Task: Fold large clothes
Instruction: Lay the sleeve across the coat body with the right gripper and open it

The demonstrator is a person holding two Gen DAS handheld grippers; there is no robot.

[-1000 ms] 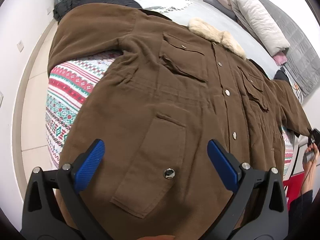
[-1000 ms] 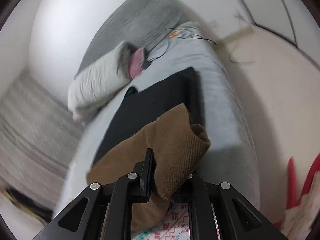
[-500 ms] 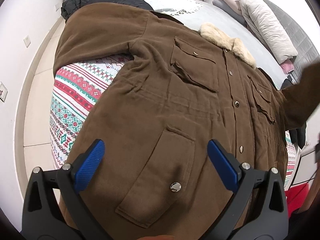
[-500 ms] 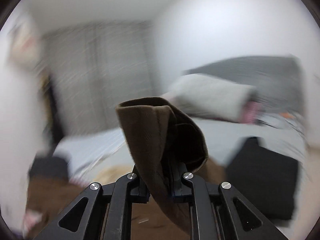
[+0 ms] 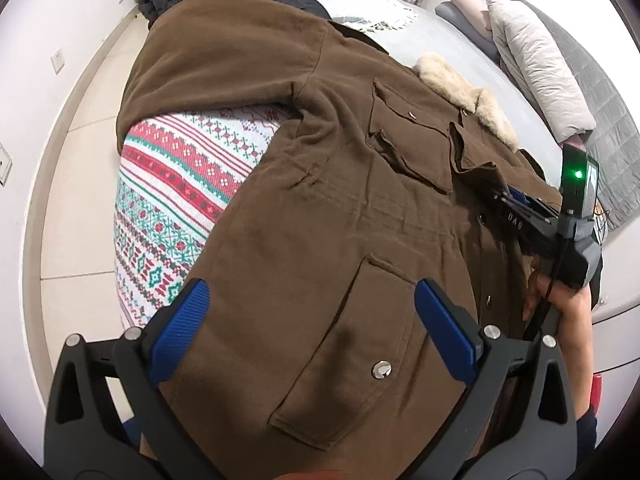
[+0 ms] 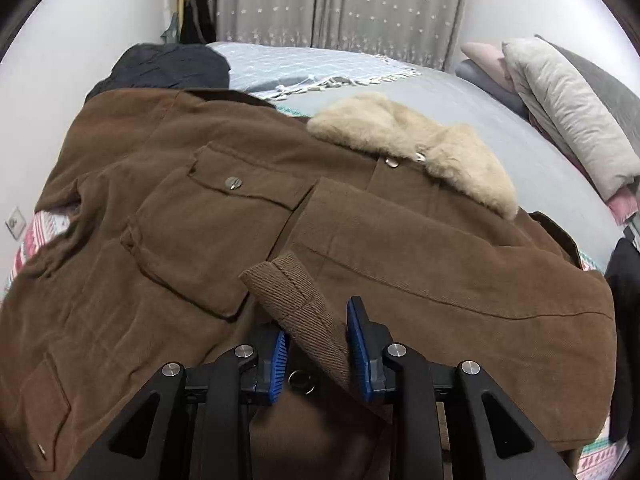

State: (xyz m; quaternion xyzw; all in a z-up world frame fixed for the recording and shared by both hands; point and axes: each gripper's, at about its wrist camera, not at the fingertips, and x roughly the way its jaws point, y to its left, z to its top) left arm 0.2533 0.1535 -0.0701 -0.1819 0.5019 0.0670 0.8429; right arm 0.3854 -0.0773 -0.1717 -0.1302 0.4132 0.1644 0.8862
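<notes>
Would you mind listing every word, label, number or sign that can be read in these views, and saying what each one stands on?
"DAS" or "DA8": pale letters on the black body of the right hand-held gripper, left wrist view; the last character is unclear.
Snap button on the brown coat: an embossed mark, too small to read.
Small screen beside the green light on the right hand-held gripper: blurred, unreadable.
No readable text in the right wrist view.

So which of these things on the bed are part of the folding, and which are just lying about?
In the job: brown coat, its ribbed cuff, right gripper, left gripper.

Lying about: patterned blanket, pillows, dark garment, curtain.
</notes>
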